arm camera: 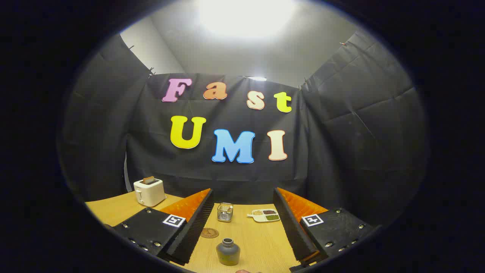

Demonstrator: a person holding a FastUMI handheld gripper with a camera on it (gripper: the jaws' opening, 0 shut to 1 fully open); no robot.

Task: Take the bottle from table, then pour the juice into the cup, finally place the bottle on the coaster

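A small dark grey bottle with an open neck stands upright on the wooden table, between my two fingers and close to me. My gripper is open, its fingers spread wide on either side and touching nothing. A round brown coaster lies flat on the table just left of the bottle, beside the left finger. Farther ahead, beyond the bottle, a small clear glass cup stands upright.
A white toaster with a slice of bread in it sits at the table's far left. A small divided dish holding grains rests to the right of the cup. The black cloth wall closes the table behind.
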